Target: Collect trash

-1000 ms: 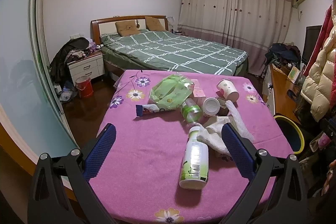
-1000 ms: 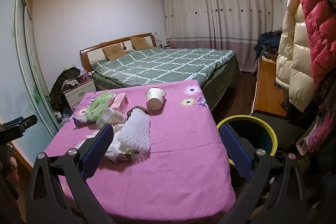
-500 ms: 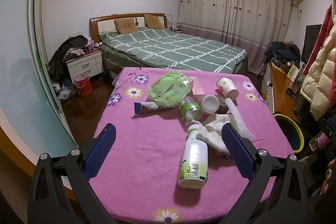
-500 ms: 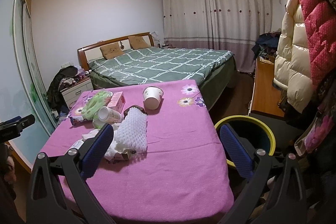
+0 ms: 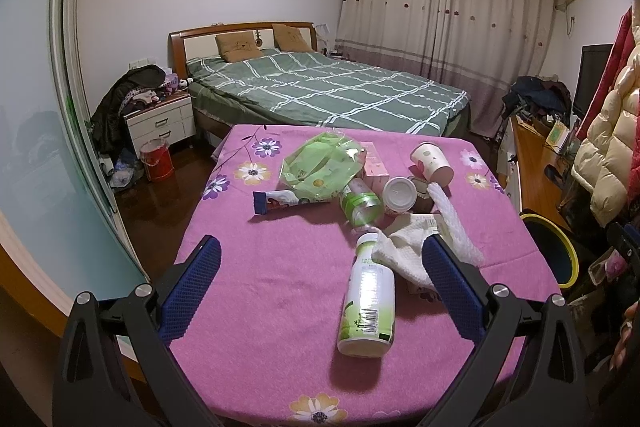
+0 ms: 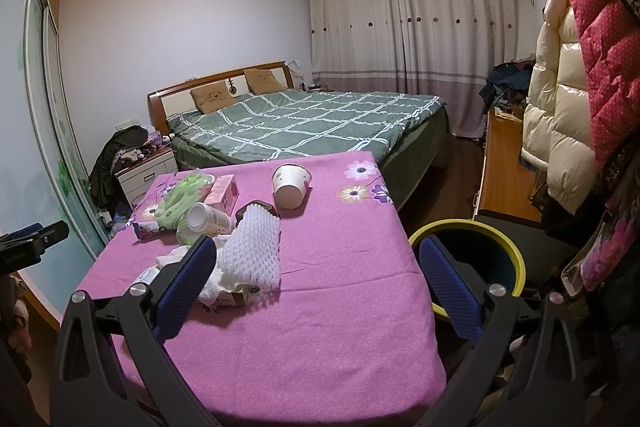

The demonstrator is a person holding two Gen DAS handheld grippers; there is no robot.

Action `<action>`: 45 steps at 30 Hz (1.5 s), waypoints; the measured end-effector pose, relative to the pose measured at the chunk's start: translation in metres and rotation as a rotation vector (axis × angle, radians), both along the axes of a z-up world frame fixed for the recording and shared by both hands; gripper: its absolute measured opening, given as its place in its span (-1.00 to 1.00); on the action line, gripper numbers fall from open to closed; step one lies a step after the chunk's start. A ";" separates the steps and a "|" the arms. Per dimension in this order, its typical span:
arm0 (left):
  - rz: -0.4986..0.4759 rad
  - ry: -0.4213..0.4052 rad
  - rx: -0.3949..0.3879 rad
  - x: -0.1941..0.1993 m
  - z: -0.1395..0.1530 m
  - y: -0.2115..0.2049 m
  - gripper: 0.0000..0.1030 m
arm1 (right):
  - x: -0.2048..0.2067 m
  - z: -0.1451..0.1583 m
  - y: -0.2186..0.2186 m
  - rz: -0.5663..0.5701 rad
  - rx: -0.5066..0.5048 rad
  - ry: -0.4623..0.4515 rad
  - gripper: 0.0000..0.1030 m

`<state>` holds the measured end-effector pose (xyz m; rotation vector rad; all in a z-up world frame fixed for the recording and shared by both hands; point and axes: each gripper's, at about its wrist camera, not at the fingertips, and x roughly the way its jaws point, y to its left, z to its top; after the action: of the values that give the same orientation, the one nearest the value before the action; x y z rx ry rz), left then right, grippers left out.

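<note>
**Both claws released above the littered table**

My left gripper (image 5: 320,279) hangs over the near edge of the table, jaws spread wide and grasping nothing. Between its blue pads (image 5: 191,283) lies a white-and-green drink bottle (image 5: 368,303) on its side, cap pointing away from me; a barcode shows on its label, but the printed words are too small to read. A crumpled white paper towel (image 5: 404,251) touches the bottle's neck, just inside the right pad. Farther out sit a clear bottle with a green label (image 5: 360,205), a lidded paper cup on its side (image 5: 398,193), a blue-ended snack wrapper (image 5: 280,201), a green plastic bag (image 5: 320,169), a pink carton (image 5: 374,163) and a tipped paper cup (image 5: 432,163). All rest on the pink flowered tablecloth (image 5: 260,267).

My right gripper (image 6: 316,287) is likewise released and empty. Just inside its left pad lies a white foam fruit net (image 6: 252,251) on top of the paper towel. The yellow-rimmed trash bin (image 6: 472,255) stands on the floor beside the table's right edge, partly behind the right pad.

Compared with one second ago, the litter lies in the same arrangement. Both cameras have shifted slightly: the bed (image 6: 312,123) and the tabletop items sit a little differently in each view.
</note>
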<state>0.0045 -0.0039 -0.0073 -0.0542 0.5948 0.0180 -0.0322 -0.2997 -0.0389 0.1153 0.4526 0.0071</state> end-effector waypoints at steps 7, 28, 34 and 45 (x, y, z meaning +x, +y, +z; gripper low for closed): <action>-0.004 0.009 0.000 0.002 -0.003 -0.001 0.93 | 0.001 -0.001 0.000 -0.001 0.004 0.003 0.88; -0.001 0.016 0.004 0.005 -0.003 -0.001 0.93 | 0.002 -0.004 0.000 -0.004 0.005 0.002 0.88; 0.009 0.021 0.004 0.008 -0.004 0.002 0.93 | 0.004 -0.007 0.001 -0.003 0.008 0.013 0.88; 0.080 0.006 0.029 0.031 -0.002 0.018 0.93 | 0.038 -0.024 0.011 0.044 0.012 0.066 0.88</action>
<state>0.0352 0.0144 -0.0090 -0.0494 0.5977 0.1042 0.0059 -0.2882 -0.0627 0.1173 0.5214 0.0488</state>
